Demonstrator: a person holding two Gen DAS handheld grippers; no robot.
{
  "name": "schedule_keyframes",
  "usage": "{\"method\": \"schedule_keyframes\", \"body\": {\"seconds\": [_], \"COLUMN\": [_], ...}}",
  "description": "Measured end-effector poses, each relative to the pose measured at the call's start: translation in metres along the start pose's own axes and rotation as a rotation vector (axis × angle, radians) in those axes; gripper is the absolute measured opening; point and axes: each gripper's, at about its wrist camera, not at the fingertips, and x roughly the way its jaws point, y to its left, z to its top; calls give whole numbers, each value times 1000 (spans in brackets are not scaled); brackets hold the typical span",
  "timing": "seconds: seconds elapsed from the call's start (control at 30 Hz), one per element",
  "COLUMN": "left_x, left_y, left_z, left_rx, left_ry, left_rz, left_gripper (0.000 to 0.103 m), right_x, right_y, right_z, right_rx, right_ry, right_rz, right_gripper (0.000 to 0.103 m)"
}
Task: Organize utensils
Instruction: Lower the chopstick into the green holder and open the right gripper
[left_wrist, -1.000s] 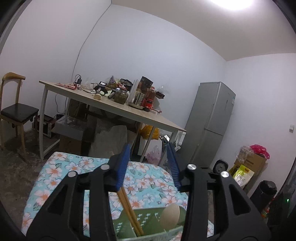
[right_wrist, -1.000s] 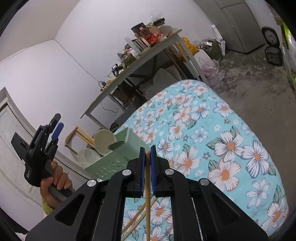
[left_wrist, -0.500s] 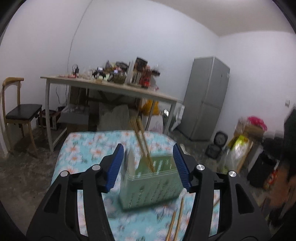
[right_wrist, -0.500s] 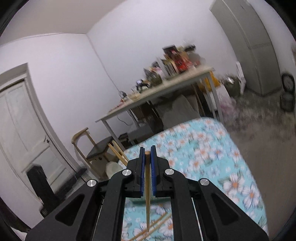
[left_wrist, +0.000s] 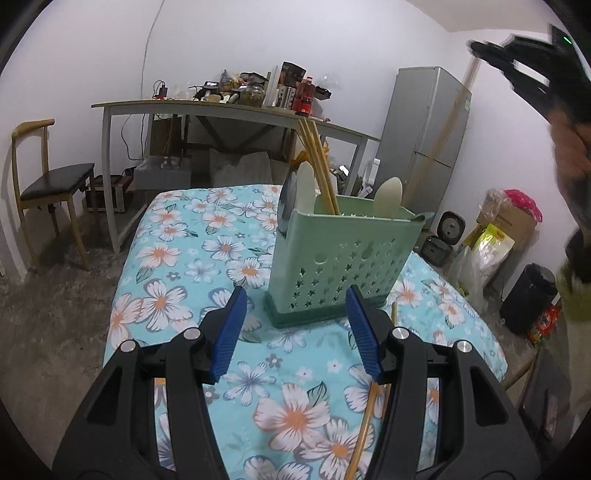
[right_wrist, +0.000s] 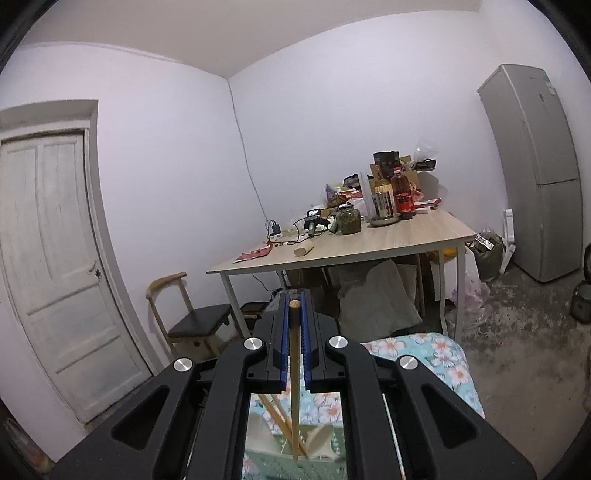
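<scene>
My right gripper (right_wrist: 294, 306) squeezed tight on one chopstick (right_wrist: 294, 380), stick hanging down over green basket (left_wrist: 341, 258). My left gripper (left_wrist: 295, 325) half open, nothing in it, basket just ahead. Basket stands on flowery cloth (left_wrist: 192, 258), holds chopsticks and spoons. More sticks lie on cloth. Messy table (right_wrist: 388, 240), grey fridge (right_wrist: 535, 166), white door (right_wrist: 51, 258) behind. No words readable.

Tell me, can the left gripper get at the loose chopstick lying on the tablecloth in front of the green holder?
Probably yes: the left gripper is open and empty, and the chopstick lies uncovered just below its right finger, clear of the green holder.
</scene>
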Motion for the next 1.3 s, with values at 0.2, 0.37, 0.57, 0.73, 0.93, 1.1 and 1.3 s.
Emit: {"method": "schedule_keyframes", "body": {"seconds": [0.2, 0.37, 0.57, 0.73, 0.93, 1.1, 1.3], "left_x": [0, -1, 1, 1, 2, 4, 7], "left_y": [-2, 0, 4, 2, -6, -15, -22], "left_z": [0, -3, -6, -6, -6, -5, -3], "left_rx": [22, 19, 5, 8, 16, 37, 56], "left_ry": [-6, -2, 13, 18, 26, 35, 42], "left_rz": [-6, -15, -21, -29, -41, -51, -71], "left_gripper": [53, 53, 53, 53, 53, 53, 53], "right_x": [47, 81, 111, 94, 57, 26, -1], "right_y": [16, 25, 27, 18, -3, -31, -70], "right_z": [2, -22, -51, -48, -44, -57, -106], "right_rx": [-79, -153, -220, -179, -79, 23, 234], "right_ry": [25, 87, 212, 186, 154, 167, 268], "right_rz": [-48, -83, -120, -109, -95, -91, -44], "right_gripper": [6, 6, 11, 40, 44, 44, 44]}}
